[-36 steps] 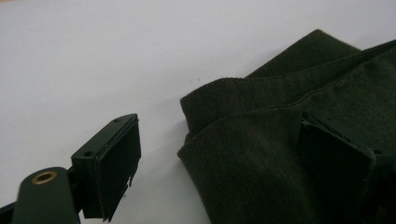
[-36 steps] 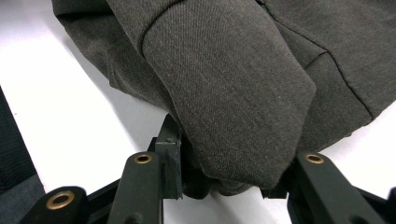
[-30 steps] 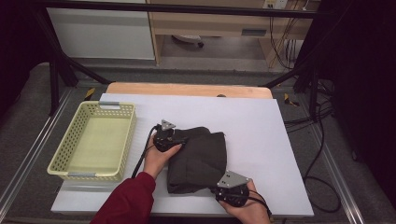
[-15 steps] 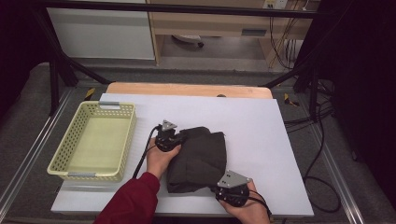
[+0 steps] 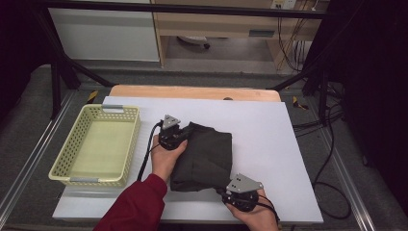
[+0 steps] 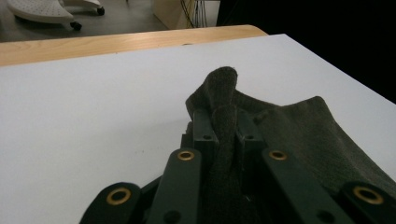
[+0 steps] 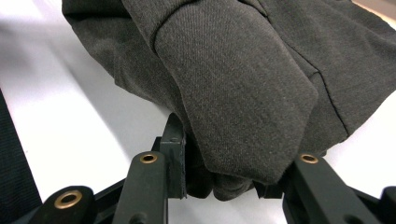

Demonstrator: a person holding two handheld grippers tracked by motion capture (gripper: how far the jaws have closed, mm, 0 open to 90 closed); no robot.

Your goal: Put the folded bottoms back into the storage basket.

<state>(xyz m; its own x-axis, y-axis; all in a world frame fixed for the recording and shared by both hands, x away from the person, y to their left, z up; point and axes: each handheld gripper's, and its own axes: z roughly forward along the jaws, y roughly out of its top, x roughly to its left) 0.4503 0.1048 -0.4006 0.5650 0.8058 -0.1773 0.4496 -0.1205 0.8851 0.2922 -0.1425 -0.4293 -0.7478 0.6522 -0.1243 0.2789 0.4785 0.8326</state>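
Note:
A folded dark grey cloth [image 5: 204, 154] lies in the middle of the white table [image 5: 269, 125]. My left gripper [image 5: 185, 134] is at its far left corner. Its jaws have just closed, and in the left gripper view the gripper [image 6: 224, 122] is shut on a raised fold of the cloth [image 6: 299, 135]. My right gripper [image 5: 226, 190] is at the cloth's near right corner. In the right gripper view the gripper [image 7: 219, 154] is shut on a thick bunched edge of the cloth [image 7: 243, 88], which hides the fingertips.
A pale yellow perforated basket [image 5: 84, 180] stands on the table's left side, beside the left hand. A wooden strip [image 5: 192, 91] runs along the table's far edge. Cables [image 5: 332, 159] hang off the right side.
The left gripper has risen a little at the cloth's far left corner, pulling a fold of the cloth up with it. The right gripper has stayed put.

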